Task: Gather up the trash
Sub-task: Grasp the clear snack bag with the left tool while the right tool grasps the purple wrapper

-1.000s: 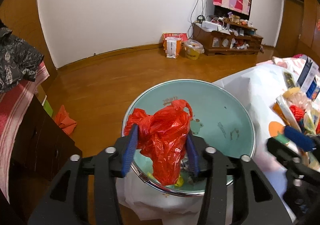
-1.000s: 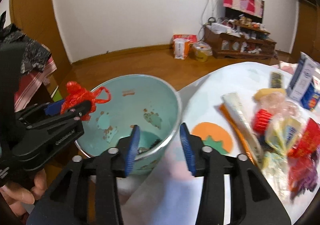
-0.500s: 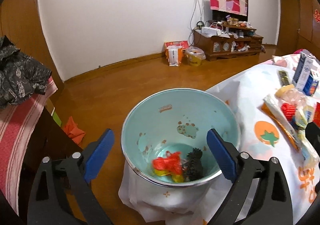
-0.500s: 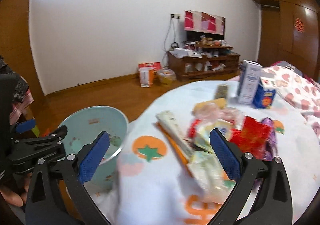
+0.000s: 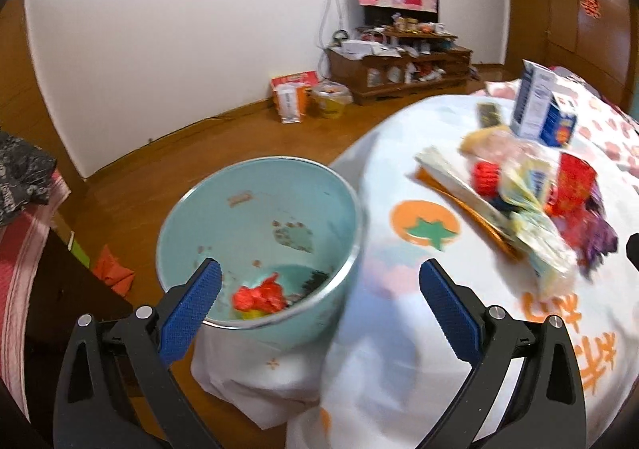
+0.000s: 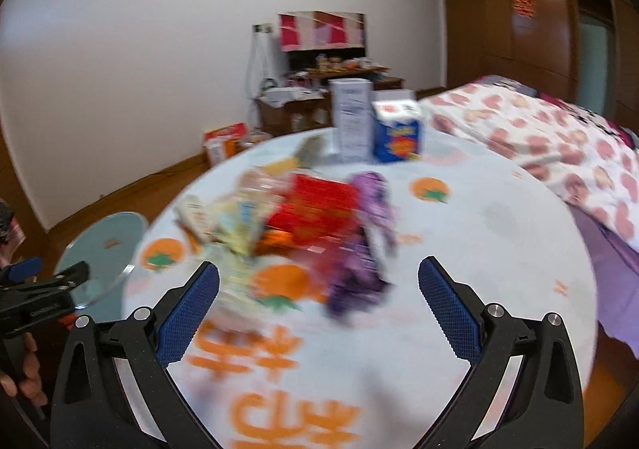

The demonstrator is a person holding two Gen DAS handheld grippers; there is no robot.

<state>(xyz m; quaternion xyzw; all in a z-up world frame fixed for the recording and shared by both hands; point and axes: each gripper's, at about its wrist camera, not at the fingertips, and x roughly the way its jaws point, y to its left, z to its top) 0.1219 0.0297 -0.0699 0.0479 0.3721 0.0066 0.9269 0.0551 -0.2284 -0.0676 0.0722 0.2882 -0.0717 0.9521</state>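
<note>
A teal bin (image 5: pixel 191 209) stands on the floor against the round table (image 5: pixel 399 289). At its bottom lies a crumpled red bag (image 5: pixel 259 297) with other scraps. My left gripper (image 5: pixel 317 269) hovers over the bin's near rim, its jaws opening with nothing between them. On the table lies a pile of wrappers (image 6: pixel 255 221), among them a red packet (image 6: pixel 315 209) and a purple wrapper (image 6: pixel 359 269). My right gripper (image 6: pixel 317 269) hangs open just before that pile, holding nothing. The bin (image 6: pixel 104 241) and my left gripper (image 6: pixel 48 273) show at the left edge.
Two cartons (image 6: pixel 351 121) stand behind the pile. A bed with a patterned quilt (image 6: pixel 539 145) borders the table on the right. Dark furniture (image 5: pixel 48 309) and an orange cloth (image 5: pixel 112 269) sit left of the bin. A cluttered cabinet (image 5: pixel 399 66) lines the far wall.
My left gripper opened and the red bag dropped into the bin. Both grippers swung right; the right one opened wide and moved from the bin to the wrapper pile.
</note>
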